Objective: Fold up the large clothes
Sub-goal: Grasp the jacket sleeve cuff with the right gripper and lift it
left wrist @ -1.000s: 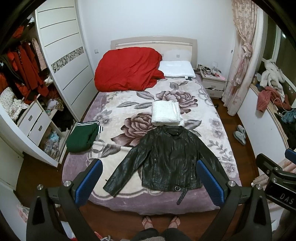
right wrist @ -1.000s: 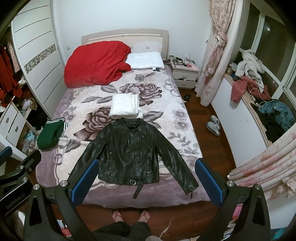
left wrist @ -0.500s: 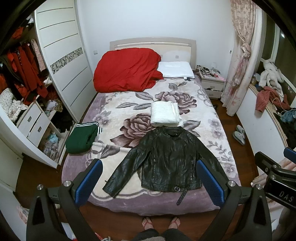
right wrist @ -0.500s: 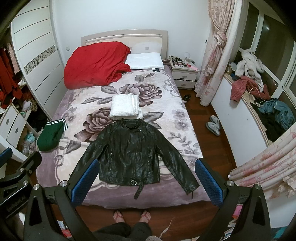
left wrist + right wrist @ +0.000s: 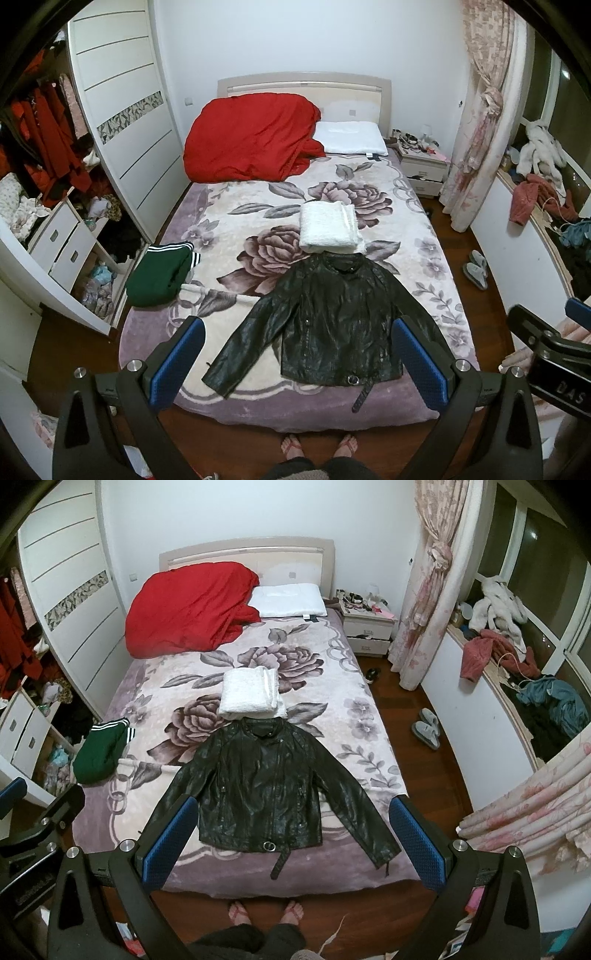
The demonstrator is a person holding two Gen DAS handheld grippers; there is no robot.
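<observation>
At the foot of the flowered bed (image 5: 229,221), a black leather jacket (image 5: 332,317) is laid flat, front up, sleeves spread. It is judged heavy, supple and somewhat slick; a cuff or shoulder seam would best be pinched. The left gripper (image 5: 295,362) and right gripper (image 5: 291,838) are held wide apart, empty. Since the earlier frames, little seems changed beyond slight camera drift.

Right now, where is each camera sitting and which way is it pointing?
Left wrist: on the left gripper, held high at the foot of the bed, facing the headboard; its blue fingers, the right gripper and bare feet show.
Right wrist: on the right gripper, same direction; the left gripper shows at left.
Both share the black jacket, flat on the blanket.
</observation>
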